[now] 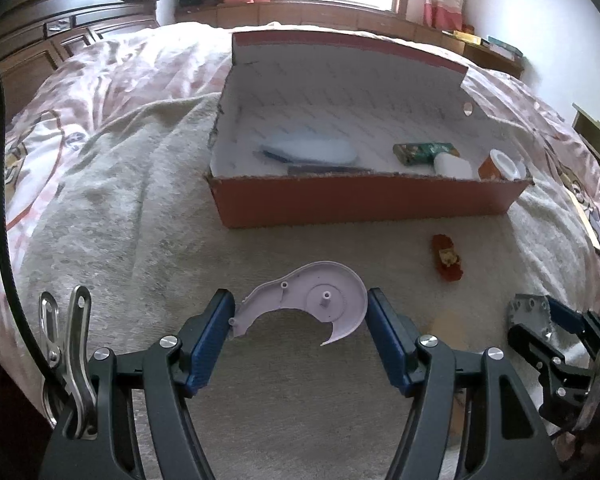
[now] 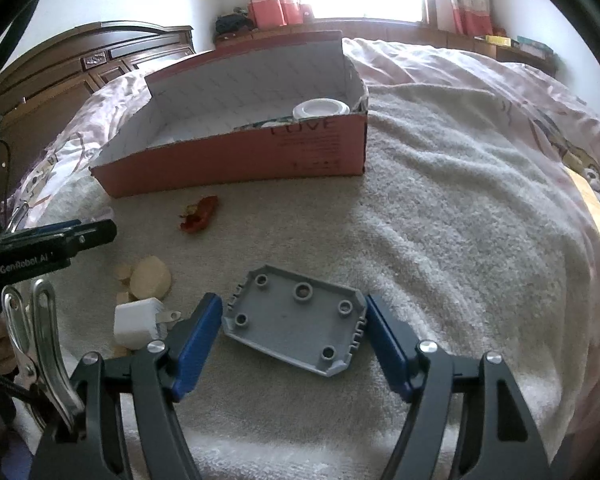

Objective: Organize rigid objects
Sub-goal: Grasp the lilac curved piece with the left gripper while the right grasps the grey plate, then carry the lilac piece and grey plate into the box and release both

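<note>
Plate (image 2: 296, 322) between right hand-held gripper (image 2: 294, 320) pads

Left gripper (image 1: 301, 312) angled downward, both blue pads (image 1: 214, 328) pressed on a held piece; right gripper (image 2: 295, 320) also pitched down beside it, its 2 pads (image 2: 386, 340) closed against a part's edges

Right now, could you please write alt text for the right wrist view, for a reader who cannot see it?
The right tongs close on a grey plastic plate lying on a white towel spread over a bed. Behind it stands an open red cardboard box with a white lid showing inside; a white charger plug lies to the left.
</note>
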